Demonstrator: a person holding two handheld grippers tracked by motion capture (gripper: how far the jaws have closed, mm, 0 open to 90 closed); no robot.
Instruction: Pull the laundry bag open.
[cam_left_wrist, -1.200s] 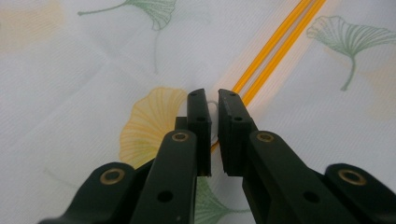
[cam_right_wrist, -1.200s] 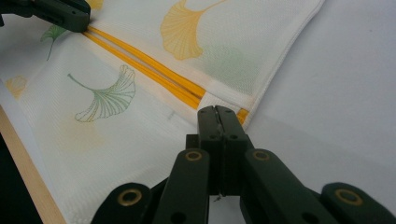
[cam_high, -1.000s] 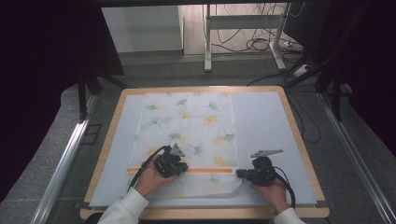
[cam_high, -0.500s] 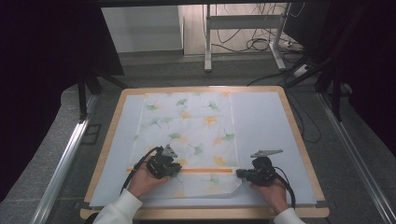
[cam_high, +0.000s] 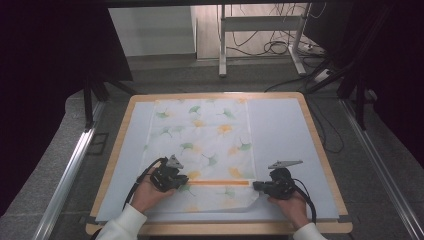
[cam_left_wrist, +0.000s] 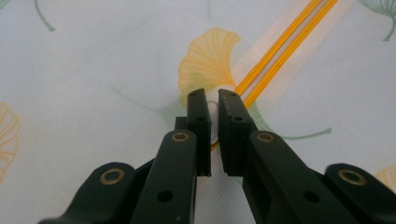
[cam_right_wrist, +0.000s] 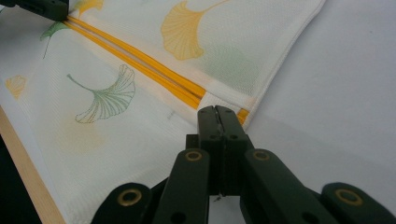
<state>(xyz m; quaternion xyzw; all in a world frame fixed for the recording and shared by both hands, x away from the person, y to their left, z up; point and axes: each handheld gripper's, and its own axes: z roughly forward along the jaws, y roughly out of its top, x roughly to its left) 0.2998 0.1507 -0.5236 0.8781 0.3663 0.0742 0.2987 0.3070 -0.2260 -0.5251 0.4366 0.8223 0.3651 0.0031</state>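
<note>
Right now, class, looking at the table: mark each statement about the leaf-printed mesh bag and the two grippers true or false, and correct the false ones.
1. The white mesh bag with ginkgo-leaf print has an orange zipper. True.
2. The left gripper is shut on a white zipper pull. True.
3. The right gripper stands wide open. False: it is shut on the bag's edge beside the zipper's end.
4. The bag hangs in the air. False: it lies flat on the wooden-rimmed table.

Looking down from above the near desk edge (cam_high: 220, 228); riding close behind each gripper's jaws, sharing the orange zipper (cam_high: 218, 183) (cam_left_wrist: 280, 46) (cam_right_wrist: 140, 65).
</note>
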